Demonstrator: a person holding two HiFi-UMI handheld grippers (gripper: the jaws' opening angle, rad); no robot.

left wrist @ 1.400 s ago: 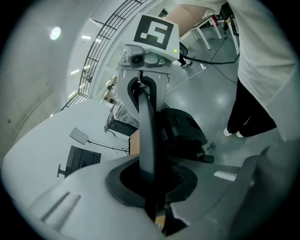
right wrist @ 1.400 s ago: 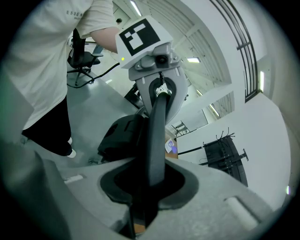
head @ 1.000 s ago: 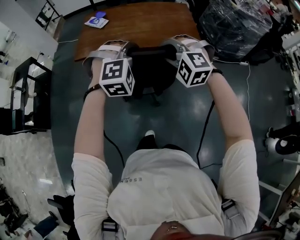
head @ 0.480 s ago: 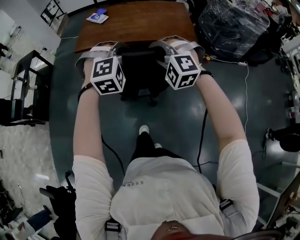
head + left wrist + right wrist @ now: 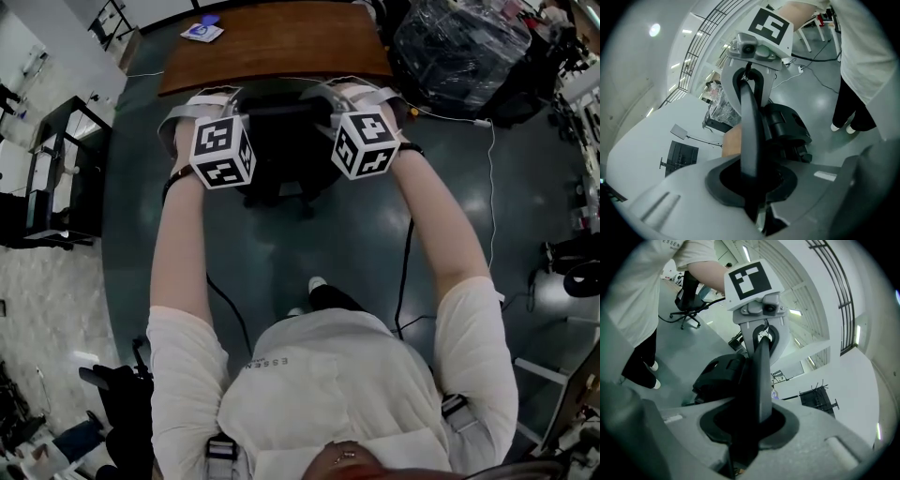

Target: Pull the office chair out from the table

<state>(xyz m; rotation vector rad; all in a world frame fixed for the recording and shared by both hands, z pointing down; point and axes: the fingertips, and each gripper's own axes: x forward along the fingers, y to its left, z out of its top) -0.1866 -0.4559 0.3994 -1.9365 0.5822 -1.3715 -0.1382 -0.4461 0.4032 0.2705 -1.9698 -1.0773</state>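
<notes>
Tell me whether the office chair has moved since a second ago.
Yes. The office chair has come away from the wooden table, out from its near edge and toward the person.

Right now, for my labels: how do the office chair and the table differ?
The office chair is black; the table is brown wood. The chair is much narrower than the table. The chair stands nearer the person, the table beyond it. Both stand on the dark floor.
</notes>
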